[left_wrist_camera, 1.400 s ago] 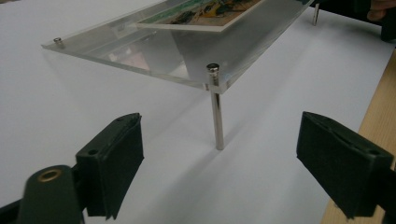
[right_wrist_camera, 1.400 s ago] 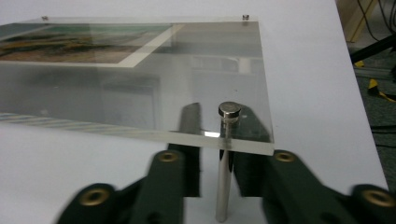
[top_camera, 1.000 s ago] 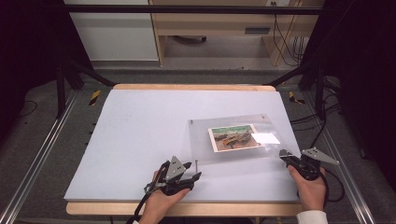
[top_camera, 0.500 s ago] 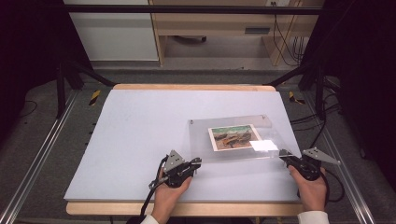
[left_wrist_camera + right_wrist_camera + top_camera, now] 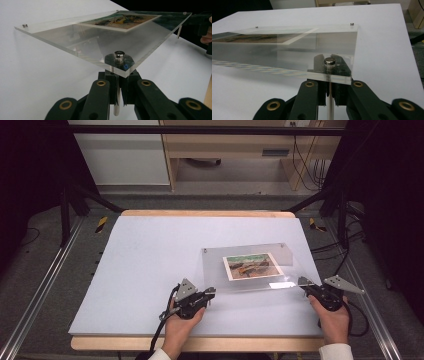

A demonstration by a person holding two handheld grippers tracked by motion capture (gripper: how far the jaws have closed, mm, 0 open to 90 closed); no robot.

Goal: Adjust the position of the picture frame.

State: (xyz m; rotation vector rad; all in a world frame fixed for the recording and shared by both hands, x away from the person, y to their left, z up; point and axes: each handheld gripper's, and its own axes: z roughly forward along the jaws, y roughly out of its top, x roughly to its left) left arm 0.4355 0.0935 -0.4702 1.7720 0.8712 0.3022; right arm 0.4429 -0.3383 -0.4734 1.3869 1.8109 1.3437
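Jaws of two grippers clamp one frame (image 5: 252, 265).

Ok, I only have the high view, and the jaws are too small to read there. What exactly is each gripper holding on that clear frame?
Observer: In the left gripper view, the left gripper is shut on the left post, a metal leg that hangs under the near corner of the clear frame.
Operator: And the right one, is it on the plate edge?
Observer: No. In the right gripper view, the right gripper is shut on the right post below its corner, straight under a round metal cap.
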